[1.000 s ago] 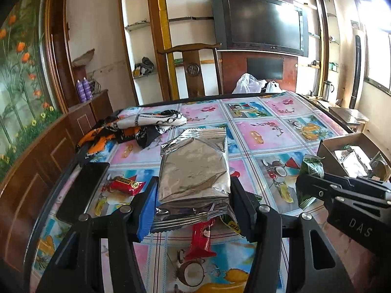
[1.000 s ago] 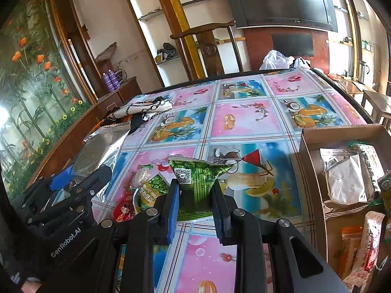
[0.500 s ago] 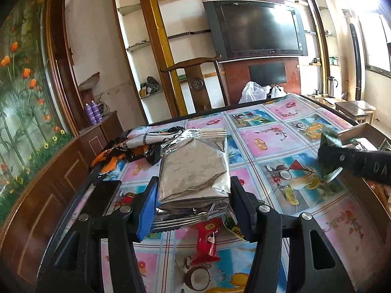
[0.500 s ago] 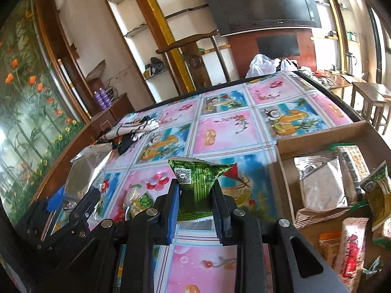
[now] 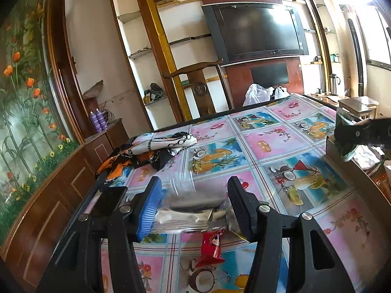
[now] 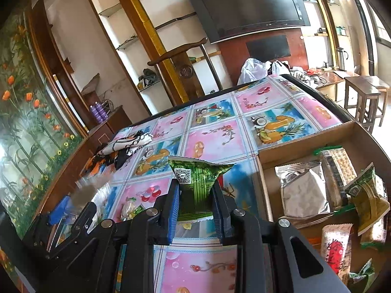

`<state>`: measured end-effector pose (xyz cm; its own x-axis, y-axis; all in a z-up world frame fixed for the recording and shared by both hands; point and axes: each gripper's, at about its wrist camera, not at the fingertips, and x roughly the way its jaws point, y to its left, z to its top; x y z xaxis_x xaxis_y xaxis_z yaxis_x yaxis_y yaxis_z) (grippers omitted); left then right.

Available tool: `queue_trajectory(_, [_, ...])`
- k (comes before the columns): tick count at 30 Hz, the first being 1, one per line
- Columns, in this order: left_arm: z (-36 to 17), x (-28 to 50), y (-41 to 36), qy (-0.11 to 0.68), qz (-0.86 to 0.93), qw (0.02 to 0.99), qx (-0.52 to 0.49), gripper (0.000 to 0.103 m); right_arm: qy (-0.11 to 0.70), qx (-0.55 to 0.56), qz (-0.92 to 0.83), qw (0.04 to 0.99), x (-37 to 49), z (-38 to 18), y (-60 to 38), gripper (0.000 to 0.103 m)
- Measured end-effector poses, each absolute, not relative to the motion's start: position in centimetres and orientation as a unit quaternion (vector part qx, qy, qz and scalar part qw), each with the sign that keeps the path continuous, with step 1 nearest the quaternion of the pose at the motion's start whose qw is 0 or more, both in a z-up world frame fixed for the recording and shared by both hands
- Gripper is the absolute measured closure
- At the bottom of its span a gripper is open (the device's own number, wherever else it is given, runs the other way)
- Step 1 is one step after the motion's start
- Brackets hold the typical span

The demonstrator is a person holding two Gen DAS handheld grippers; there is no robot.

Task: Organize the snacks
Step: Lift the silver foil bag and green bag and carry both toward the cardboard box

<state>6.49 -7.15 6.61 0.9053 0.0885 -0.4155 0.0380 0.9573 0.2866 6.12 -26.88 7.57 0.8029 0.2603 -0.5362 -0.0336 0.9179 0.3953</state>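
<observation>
Left gripper (image 5: 194, 210): a silver foil packet (image 5: 188, 213) is clamped between the jaws; the blue pad (image 5: 149, 211) on one finger is pressed to the packet's side. The upper part of the packet is smeared by motion blur, so its outline there cannot be told.
Right gripper (image 6: 195, 202): the jaws are drawn close together and clamped on a green snack packet (image 6: 195, 178), which is held upright with a printed square code facing the camera.
Green packet's place: it is held above the tablecloth (image 6: 215, 136), just beside the near left corner of the cardboard box (image 6: 305, 144).
Cardboard box: it is set at the right edge of the table. Inside it are seen a silver pouch (image 6: 303, 193), a long speckled bar with a green end (image 6: 339, 171), another green packet (image 6: 366, 195) and a red-and-white wrapper (image 6: 336, 249), all lying loosely together.
Loose snacks: a red wrapper (image 5: 212, 246) is seen on the cloth below the left gripper; a small green-and-yellow packet (image 6: 132, 210) lies left of the right gripper.
Table: it is covered with a fruit-patterned cloth in pink and blue squares.
Far corner: a heap of patterned fabric (image 5: 156, 151) is lying there.
Left edge: a dark flat slab (image 5: 107, 200) is lying on the table.
Background: a wooden chair (image 5: 195, 85) is standing beyond the table, with a black television (image 5: 256, 29) on the wall behind.
</observation>
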Motion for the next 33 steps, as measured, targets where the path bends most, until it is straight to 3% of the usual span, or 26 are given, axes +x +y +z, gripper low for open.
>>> queue_trajectory(7, [6.6, 6.3, -7.4, 0.217, 0.007, 0.965, 0.149, 0.047, 0.297, 0.201, 0.065, 0.931, 5.9, 7.8, -28.4, 0.076])
queue_trajectory(12, [7.4, 8.2, -4.1, 0.279, -0.024, 0.956, 0.092, 0.047, 0.297, 0.204, 0.061, 0.931, 5.9, 7.8, -28.8, 0.076])
queue_trajectory(15, [7.7, 9.5, -0.4, 0.322, -0.041, 0.943, 0.069, 0.042, 0.302, 0.207, 0.064, 0.928, 6.1, 7.7, -28.8, 0.076])
queue_trajectory(17, [7.4, 10.3, 2.2, 0.345, -0.03, 0.937, 0.054, 0.029, 0.305, 0.21, 0.071, 0.926, 6.2, 7.5, -28.7, 0.076])
queue_trajectory(22, [5.1, 12.6, 7.2, 0.422, -0.049, 0.905, -0.022, 0.029, 0.312, 0.203, 0.083, 0.924, 6.1, 7.3, -27.9, 0.076])
queue_trajectory(26, [4.0, 13.0, 7.1, 0.444, -0.08, 0.892, -0.029, 0.019, 0.311, 0.2, 0.085, 0.925, 6.0, 7.3, -27.8, 0.076])
queue_trajectory(33, [0.8, 14.3, 5.7, 0.507, -0.11, 0.855, -0.013, 0.019, 0.311, 0.204, 0.089, 0.924, 6.0, 7.3, -27.9, 0.076])
